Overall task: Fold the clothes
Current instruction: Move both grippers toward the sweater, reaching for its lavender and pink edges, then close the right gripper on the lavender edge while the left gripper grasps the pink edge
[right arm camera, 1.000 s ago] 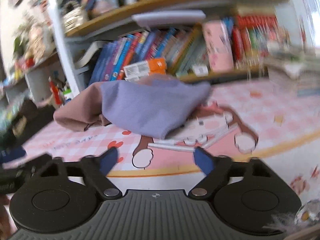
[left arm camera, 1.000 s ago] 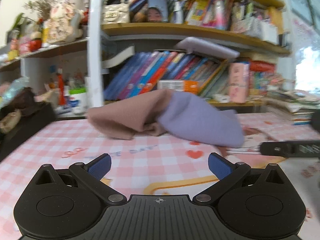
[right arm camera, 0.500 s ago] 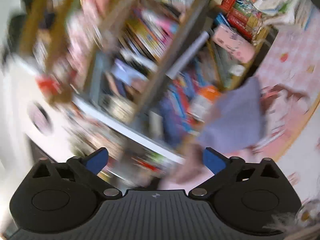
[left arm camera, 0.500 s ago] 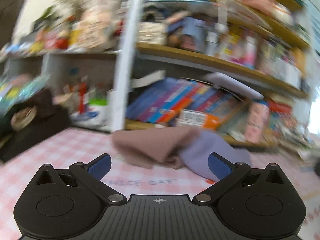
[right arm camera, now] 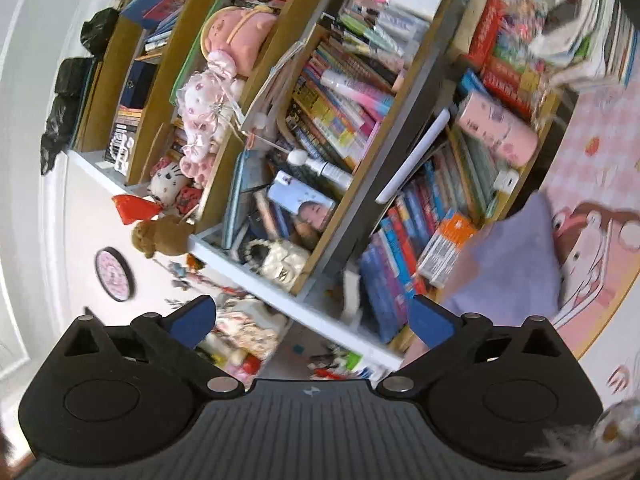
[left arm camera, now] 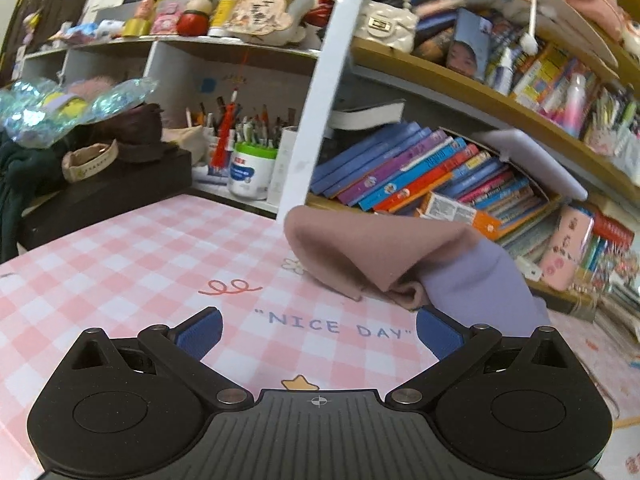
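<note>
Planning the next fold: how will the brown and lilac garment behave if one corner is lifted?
The garment is probably floppy: it lies crumpled in soft rounded folds. Likely light, since the thin cloth holds a raised hump. It may drag rather than slide on the checked mat.

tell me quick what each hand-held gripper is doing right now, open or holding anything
Left hand-held gripper: open, holding nothing.
Right hand-held gripper: jaws have just been opening, now wide, nothing between them.

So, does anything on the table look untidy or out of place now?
Yes. The garment lies bunched on the pink checked table, its mauve layer humped over the lilac one rather than flat. Behind it, the books on the shelf lean over.
</note>
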